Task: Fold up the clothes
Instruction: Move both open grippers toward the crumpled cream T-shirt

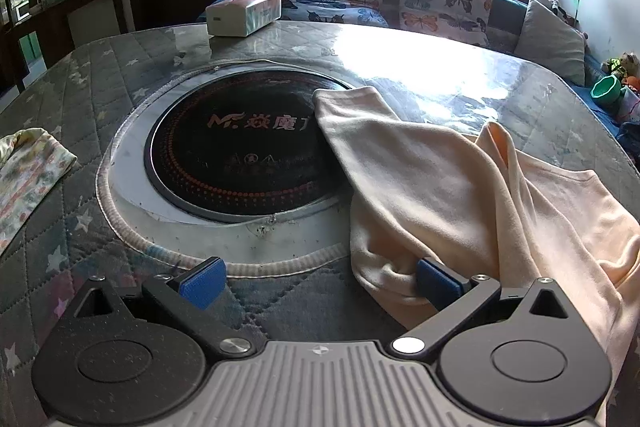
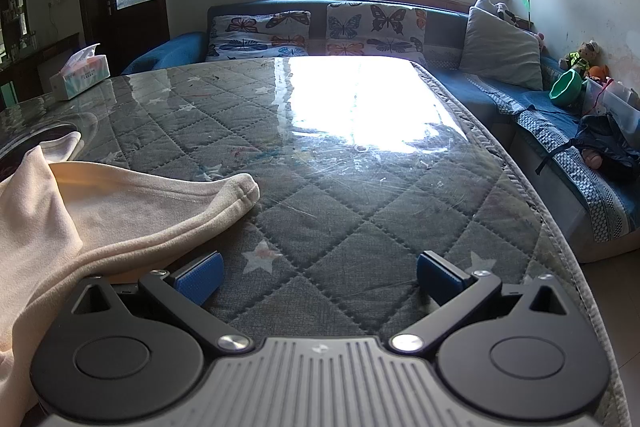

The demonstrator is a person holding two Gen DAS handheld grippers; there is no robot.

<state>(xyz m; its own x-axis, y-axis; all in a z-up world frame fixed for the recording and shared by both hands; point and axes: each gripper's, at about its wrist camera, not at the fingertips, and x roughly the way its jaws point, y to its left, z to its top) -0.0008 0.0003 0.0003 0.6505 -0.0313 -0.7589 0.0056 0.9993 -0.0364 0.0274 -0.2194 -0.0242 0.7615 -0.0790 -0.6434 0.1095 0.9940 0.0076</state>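
Garment, cream-coloured (image 1: 460, 179): lies crumpled, not flat, at 3 o'clock of the round cooktop (image 1: 240, 155) set into the quilted counter (image 2: 340, 195), one sleeve over its rim; no neat fold shows. Floral cloth (image 1: 24, 179): at 9 o'clock, loosely bunched. Left gripper (image 1: 320, 283): fingers apart, right pad touching the cream fabric. Right gripper (image 2: 320, 279): fingers apart, empty. Folding evidently remains.

Right gripper (image 2: 320, 281) with jaws spread over quilted table cover (image 2: 360, 211), cream garment (image 2: 100, 211) at its left, tissue box (image 2: 80, 75) far left behind
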